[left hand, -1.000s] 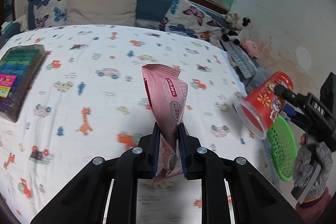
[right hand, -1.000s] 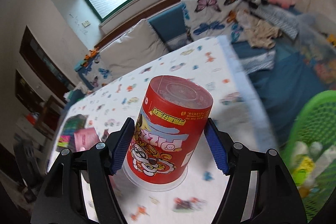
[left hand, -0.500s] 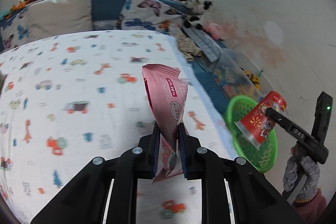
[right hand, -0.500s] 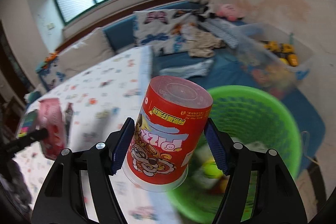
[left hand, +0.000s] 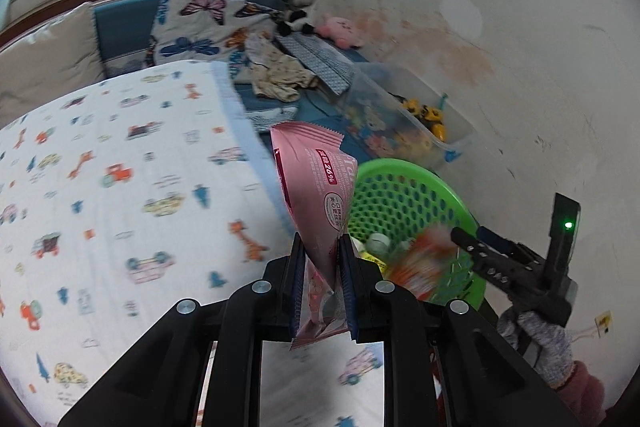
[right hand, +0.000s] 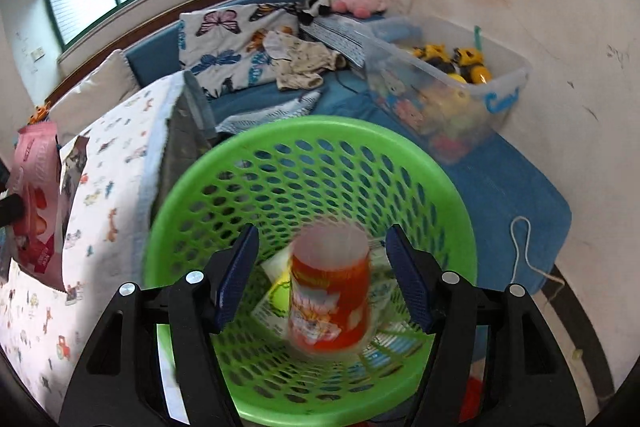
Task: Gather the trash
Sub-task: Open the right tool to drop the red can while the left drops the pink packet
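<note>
Right tool is now over the green basket, released: the red cup sits blurred between its blue pads with clear gaps on both sides, touching neither. Half a second ago the pads were on the cup's sides above the basket rim; now the cup is lower, inside the basket, ahead of and below the tool. The log shows the jaws narrowing slightly just now, yet nothing is gripped. Other litter lies in the basket under the cup.

Left tool is clenched on the pink wrapper, which stands up between the pads, same grip as before. Its view has swung from the printed bedsheet to the bed's edge, so the basket now lies just ahead and right of the tool. The right tool shows there in a gloved hand, with the cup a red smear at the basket.
</note>
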`<state>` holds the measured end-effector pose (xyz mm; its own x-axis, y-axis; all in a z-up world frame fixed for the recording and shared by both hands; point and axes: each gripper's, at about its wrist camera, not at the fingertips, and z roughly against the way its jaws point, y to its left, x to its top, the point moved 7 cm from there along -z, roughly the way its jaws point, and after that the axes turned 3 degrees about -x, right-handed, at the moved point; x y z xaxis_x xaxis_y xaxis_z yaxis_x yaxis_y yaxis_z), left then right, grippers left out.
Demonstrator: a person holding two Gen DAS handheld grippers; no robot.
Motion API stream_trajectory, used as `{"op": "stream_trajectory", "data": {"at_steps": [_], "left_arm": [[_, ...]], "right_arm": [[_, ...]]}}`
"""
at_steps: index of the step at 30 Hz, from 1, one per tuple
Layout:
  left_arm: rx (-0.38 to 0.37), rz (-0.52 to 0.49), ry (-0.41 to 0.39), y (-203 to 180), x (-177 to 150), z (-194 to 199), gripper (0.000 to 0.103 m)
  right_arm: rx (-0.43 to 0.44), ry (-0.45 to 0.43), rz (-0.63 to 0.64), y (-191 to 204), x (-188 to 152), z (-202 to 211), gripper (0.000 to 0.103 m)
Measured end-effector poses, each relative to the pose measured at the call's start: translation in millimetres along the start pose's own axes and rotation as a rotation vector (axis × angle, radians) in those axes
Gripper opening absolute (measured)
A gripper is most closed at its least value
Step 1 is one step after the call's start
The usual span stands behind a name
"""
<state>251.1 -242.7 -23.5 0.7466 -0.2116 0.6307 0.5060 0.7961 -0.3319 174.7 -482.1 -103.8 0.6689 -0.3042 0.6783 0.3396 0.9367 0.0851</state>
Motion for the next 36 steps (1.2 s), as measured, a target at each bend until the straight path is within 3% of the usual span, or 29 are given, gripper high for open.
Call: {"op": "stream_trajectory", "data": {"at_steps": [11,24,25,27,34,36], "left_arm": [[-0.057,-0.087,0.042,-56.4,5.5,-40.5,0.017],[-0.067,-0.125,0.118,-83.0,-9.3,-93.8,0.017],[-0.075,-0.128,0.126,-84.3,-11.2,-97.4,0.019],[-0.065,-0.129,0.132,-83.8,-14.0,-101.4,0.042],[-0.050,-0.136,0.105,-72.5,-22.0,-91.4,0.061],[-0.039,-0.126,0.091,-65.5,-21.8,-84.5,0.072]], "right_arm": [[0.011,-0.034,-0.049,-22.4,-8.9,21.5,0.067],[0.035,-0.110,-0.047,-22.7,-23.1,64.5,0.079],[0.033,-0.116,-0.047,-22.3,-26.1,67.3,0.079],[0.031,-0.119,-0.048,-21.9,-30.6,69.8,0.079],[0.037,-0.110,-0.052,-15.4,-43.0,74.0,0.081],[0.047,-0.108,-0.048,-10.0,-45.5,76.7,0.083]]}}
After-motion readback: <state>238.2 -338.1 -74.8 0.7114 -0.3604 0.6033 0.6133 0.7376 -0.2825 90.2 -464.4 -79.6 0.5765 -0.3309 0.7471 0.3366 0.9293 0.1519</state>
